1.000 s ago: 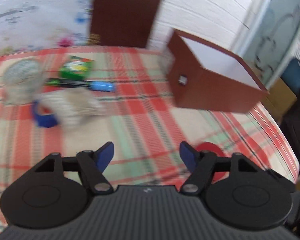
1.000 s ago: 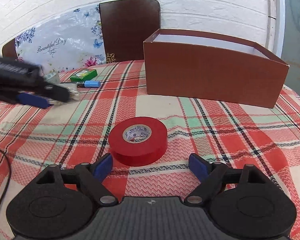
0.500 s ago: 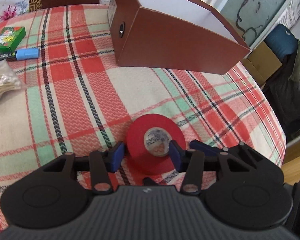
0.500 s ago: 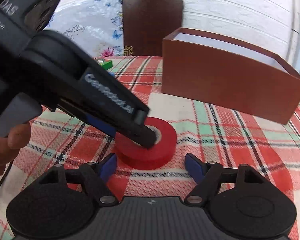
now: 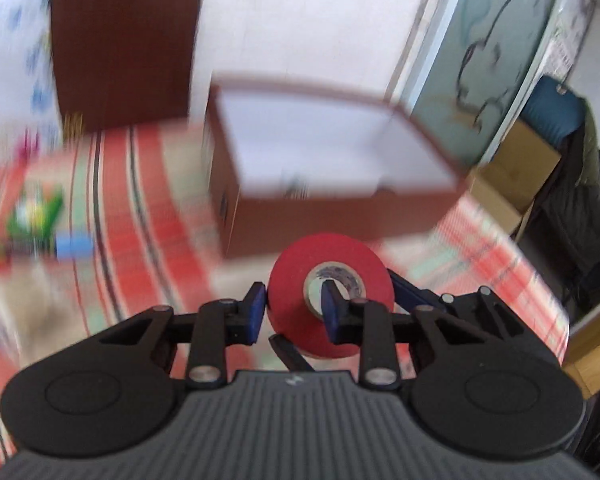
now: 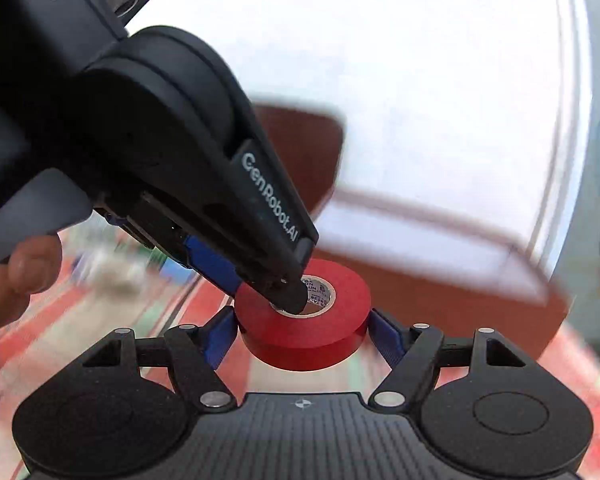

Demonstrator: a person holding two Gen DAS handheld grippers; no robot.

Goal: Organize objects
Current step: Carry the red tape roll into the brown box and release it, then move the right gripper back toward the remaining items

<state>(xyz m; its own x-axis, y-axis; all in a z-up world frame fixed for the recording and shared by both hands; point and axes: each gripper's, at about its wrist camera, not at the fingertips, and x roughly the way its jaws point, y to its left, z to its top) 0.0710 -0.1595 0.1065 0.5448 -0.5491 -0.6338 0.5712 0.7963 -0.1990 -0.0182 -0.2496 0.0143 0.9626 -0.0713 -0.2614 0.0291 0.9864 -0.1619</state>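
Note:
A red tape roll (image 5: 332, 250) hangs above the plaid tablecloth (image 5: 148, 208), in front of an open brown box (image 5: 340, 216). My left gripper (image 5: 292, 300) has one finger inside the roll's core and the other against its outer rim; its jaws are closing on the roll's wall. In the right wrist view the left gripper (image 6: 260, 288) comes down from the upper left onto the roll (image 6: 340, 320). My right gripper (image 6: 304, 332) has its blue pads against the roll's two opposite sides. The brown box (image 6: 460, 304) lies just behind.
A green packet (image 5: 36, 212) and a blue-capped marker (image 5: 74, 246) lie at the table's left. A brown chair back (image 5: 120, 52) stands behind the table. A cardboard carton (image 5: 516, 184) sits beyond the right edge. A person's hand (image 6: 24, 272) holds the left gripper.
The left gripper swung from the left of the table to the red roll and closed on its wall. The right pads closed in on the roll's sides. The roll rose off the cloth.

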